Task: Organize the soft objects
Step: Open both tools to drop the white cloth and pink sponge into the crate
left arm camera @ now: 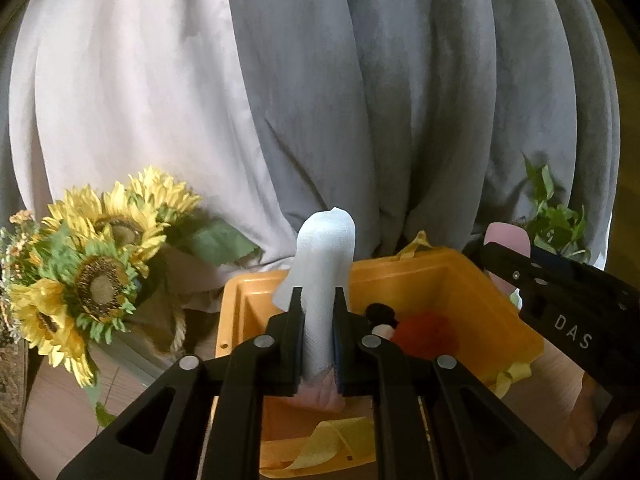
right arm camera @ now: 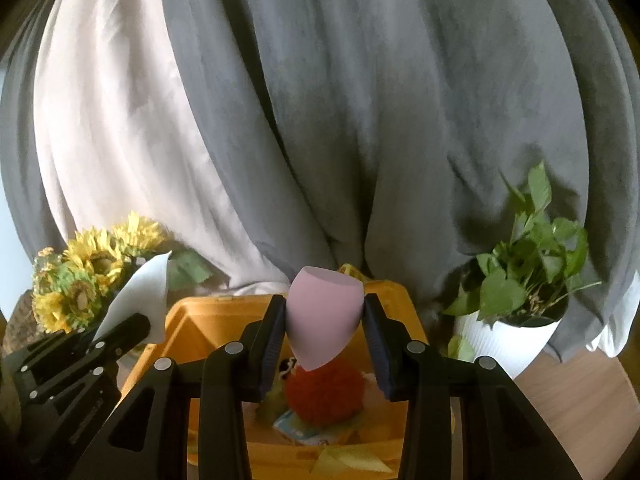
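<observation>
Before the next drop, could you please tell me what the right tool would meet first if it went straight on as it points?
Probably the gray curtain, past the yellow bin's far rim. The right tool holds a pink sponge; depth is unclear.

We see a wooden tabletop (right arm camera: pixel 576 404) carrying a yellow plastic bin (right arm camera: pixel 188 332) at its middle. Just right of the bin stands a white ribbed pot (right arm camera: pixel 508 344) with a leafy green plant. To the bin's left lies a sunflower bouquet (left arm camera: pixel 92 264), wrapped in burlap.
</observation>
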Available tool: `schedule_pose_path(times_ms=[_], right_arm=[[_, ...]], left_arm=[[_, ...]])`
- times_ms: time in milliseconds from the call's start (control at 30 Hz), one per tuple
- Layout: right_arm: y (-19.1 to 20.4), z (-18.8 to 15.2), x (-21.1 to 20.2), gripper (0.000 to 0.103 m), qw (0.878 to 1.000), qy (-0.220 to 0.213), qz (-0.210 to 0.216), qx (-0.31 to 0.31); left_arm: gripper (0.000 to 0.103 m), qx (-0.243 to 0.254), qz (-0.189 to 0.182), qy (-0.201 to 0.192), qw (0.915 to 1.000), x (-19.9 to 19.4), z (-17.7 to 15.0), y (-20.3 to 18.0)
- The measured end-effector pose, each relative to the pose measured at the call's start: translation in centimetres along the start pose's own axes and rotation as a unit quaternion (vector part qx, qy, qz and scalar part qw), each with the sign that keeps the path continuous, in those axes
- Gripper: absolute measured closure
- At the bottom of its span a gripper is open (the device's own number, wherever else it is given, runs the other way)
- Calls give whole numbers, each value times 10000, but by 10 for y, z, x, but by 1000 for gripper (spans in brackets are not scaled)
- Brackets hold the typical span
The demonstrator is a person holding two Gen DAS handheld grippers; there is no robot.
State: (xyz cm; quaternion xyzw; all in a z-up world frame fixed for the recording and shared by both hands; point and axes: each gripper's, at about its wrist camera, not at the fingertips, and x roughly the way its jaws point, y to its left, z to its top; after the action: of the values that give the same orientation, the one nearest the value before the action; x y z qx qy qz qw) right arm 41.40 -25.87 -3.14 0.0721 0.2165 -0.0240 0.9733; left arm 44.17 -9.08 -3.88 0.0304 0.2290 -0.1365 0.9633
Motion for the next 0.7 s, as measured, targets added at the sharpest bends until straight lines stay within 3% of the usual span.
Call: schedule_pose_path(times_ms=[100, 167, 200, 233, 700], right_arm=[[-1, -4, 9, 62, 9999, 121, 14, 42], [-3, -5, 14, 51, 9998, 199, -2, 79], [-4, -5, 16, 37, 9997, 222, -34, 109], [-7, -7, 16, 34, 9995, 236, -109, 167], [-4, -7, -6, 34, 9995, 115, -309, 33]], left_arm=[[71, 11, 2, 85, 10000, 8, -4, -1], [66, -26, -16, 122, 9999, 12, -5, -1], [65, -34, -13, 134, 9999, 13, -6, -1], [62, -36, 5, 149, 9999, 14, -7, -1], [57, -212, 212, -18, 9995, -23, -3, 2]])
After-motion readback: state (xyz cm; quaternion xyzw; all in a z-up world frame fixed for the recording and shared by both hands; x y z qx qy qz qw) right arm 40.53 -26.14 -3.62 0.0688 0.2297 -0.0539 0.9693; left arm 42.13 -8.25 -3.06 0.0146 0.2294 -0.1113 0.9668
